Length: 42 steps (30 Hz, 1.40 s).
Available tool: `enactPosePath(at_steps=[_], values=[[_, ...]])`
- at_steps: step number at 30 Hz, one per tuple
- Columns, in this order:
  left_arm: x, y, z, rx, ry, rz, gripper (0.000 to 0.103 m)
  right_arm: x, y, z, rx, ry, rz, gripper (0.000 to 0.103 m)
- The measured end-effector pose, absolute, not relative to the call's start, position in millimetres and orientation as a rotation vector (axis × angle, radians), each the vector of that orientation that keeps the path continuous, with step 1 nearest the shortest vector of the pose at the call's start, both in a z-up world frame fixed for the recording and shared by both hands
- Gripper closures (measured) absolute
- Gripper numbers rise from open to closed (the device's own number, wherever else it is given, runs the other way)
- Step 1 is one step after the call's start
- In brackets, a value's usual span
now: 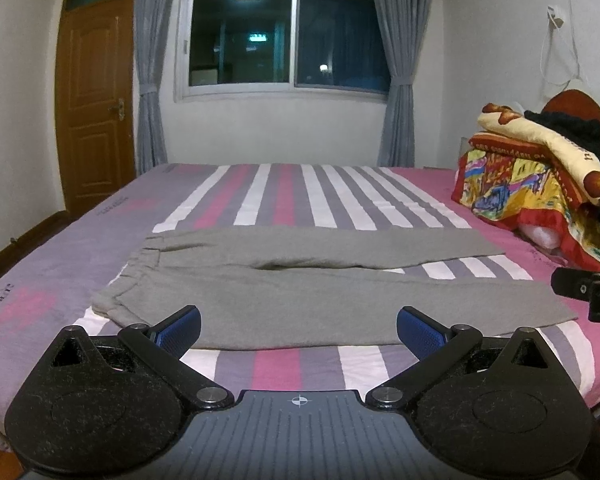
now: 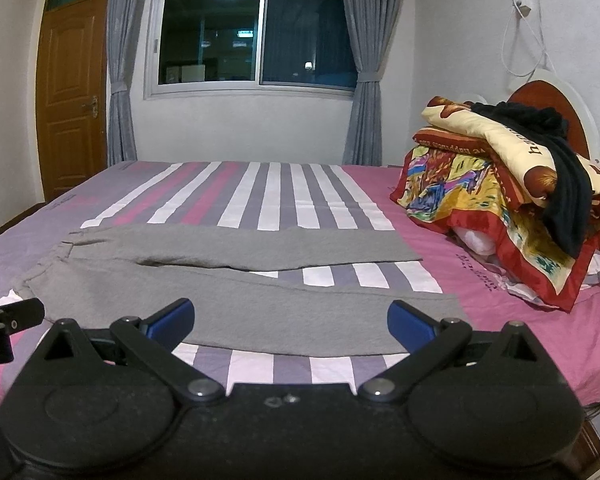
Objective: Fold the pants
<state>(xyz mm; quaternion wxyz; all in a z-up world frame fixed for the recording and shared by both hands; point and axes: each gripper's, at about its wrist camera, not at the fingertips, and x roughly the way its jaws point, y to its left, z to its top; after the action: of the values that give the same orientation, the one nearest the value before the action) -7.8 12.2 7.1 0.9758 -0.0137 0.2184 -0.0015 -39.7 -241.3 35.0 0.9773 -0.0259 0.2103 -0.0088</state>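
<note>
Pants [image 1: 300,280] spread flat on bed [image 1: 280,364], just ahead of left tool [image 1: 298,326] and right tool [image 2: 290,318]; waistband leftward, legs rightward. Both tools gaping wide, gripping nothing, hovering near the pants' front edge.

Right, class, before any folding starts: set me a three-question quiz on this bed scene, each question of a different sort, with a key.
1. True or false: the grey pants lie spread flat on the striped bed, with both legs running to the right.
2. Multiple choice: the left gripper and the right gripper are A) both shut on the cloth, B) both open and holding nothing, C) one open and one shut.
3. Fill in: the waistband is at the ___ end of the pants.

Key: 1 true; 2 B; 3 left.
</note>
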Motion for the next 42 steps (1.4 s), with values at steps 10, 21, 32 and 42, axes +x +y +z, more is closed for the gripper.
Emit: enactPosePath(at_steps=[10, 21, 32, 42], values=[[51, 87, 7, -0.150, 0.461, -0.051, 0.000, 5, -232, 51, -0.151, 0.351, 0.143, 0.000], [211, 229, -20, -0.075, 0.541, 0.093, 0.000, 162, -206, 45, -0.239, 0.357, 0.330, 0.000], [409, 335, -71, 0.056, 0.718, 0.122, 0.033, 376, -168, -8, -0.270, 0.483, 0.494, 0.032], [504, 369, -128, -0.041, 0.805, -0.075, 0.033, 482, -171, -87, -0.404, 0.676, 0.605, 0.035]])
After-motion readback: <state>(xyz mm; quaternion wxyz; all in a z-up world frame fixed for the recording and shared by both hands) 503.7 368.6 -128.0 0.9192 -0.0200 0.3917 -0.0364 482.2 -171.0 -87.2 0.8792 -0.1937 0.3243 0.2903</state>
